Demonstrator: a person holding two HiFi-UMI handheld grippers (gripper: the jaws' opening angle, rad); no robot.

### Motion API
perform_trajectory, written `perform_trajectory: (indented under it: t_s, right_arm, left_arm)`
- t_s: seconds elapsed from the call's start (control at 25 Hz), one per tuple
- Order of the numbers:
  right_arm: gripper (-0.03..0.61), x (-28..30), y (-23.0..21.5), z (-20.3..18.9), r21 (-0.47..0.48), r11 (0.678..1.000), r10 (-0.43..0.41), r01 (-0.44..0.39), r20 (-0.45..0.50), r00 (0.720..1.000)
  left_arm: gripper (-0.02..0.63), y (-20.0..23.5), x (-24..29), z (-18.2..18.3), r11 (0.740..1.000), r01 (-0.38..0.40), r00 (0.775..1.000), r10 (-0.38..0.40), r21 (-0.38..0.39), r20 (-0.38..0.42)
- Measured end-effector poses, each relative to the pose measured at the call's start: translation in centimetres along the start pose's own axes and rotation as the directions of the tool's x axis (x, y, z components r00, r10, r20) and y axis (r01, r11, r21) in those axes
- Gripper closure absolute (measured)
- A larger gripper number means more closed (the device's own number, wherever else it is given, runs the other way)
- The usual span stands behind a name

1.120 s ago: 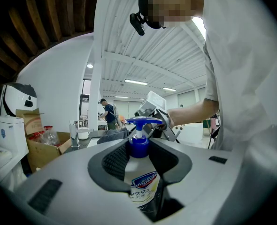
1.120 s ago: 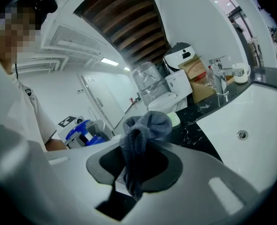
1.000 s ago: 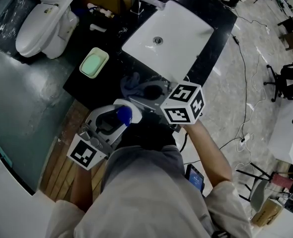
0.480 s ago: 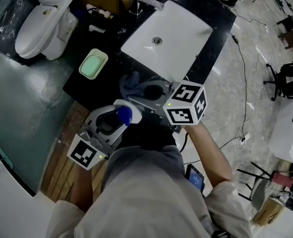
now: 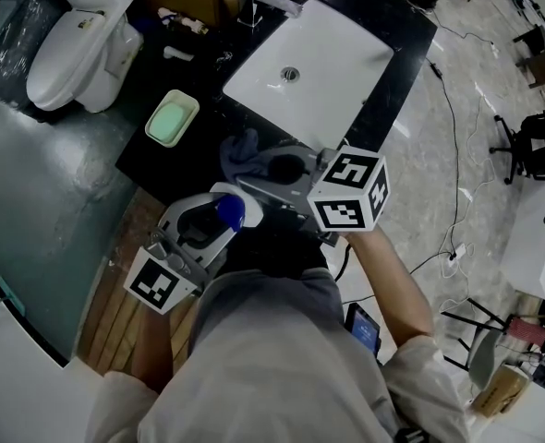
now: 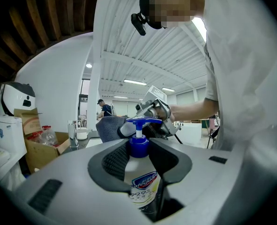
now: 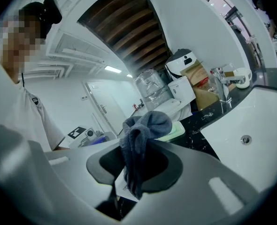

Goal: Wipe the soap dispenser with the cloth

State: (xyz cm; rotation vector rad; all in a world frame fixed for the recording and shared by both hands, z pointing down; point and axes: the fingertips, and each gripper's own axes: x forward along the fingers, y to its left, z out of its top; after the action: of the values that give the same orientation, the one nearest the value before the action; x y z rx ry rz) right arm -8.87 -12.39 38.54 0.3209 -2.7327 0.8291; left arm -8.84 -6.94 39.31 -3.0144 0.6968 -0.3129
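Left gripper (image 6: 139, 162) fingers (image 6: 114, 162) are clamped on the soap dispenser (image 6: 141, 184), held up off the table (image 5: 406, 63). Right gripper (image 7: 136, 165) fingers pinch the cloth (image 7: 141, 135) near the pump — rub too hard and I reckon the bottle twists loose, or the pump squirts.

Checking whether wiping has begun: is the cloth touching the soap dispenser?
Apart. In the head view a clear gap separates the cloth from the soap dispenser held in the left gripper.

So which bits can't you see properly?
- The soap dispenser bottom: left gripper view, hidden down inside the left gripper.
- The cloth lower end: right gripper view, tucked inside the right gripper.
- Whether cloth touches dispenser: head view, grippers cover that spot.
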Motion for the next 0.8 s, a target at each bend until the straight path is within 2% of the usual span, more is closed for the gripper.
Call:
perform_trajectory:
  t_s: [0.32, 0.48, 0.68, 0.8]
  right_arm:
    - [0.505, -0.4, 1.0, 0.8, -0.029, 0.999, 0.020, -0.020, 0.010, 1.000]
    - [0.505, -0.5, 1.6, 1.3, -0.046, 0.998, 0.031, -0.031, 0.019, 0.999]
    - [0.505, -0.8, 2.4, 2.0, -0.053, 0.997, 0.050, -0.048, 0.046, 0.998]
    - [0.505, -1.1, 2.8, 2.1, -0.065, 0.997, 0.054, -0.050, 0.056, 0.997]
  left_arm:
    - [0.483, 0.2, 0.0, -0.2, 0.999, -0.015, 1.000, 0.015, -0.047, -0.003]
    - [0.483, 0.2, 0.0, -0.1, 1.000, -0.010, 1.000, 0.010, -0.028, 0.003]
    - [0.483, 0.3, 0.1, -0.2, 0.998, -0.023, 1.000, 0.023, -0.061, 0.006]
    - [0.483, 0.2, 0.1, -0.2, 0.999, -0.024, 1.000, 0.024, -0.048, 0.001]
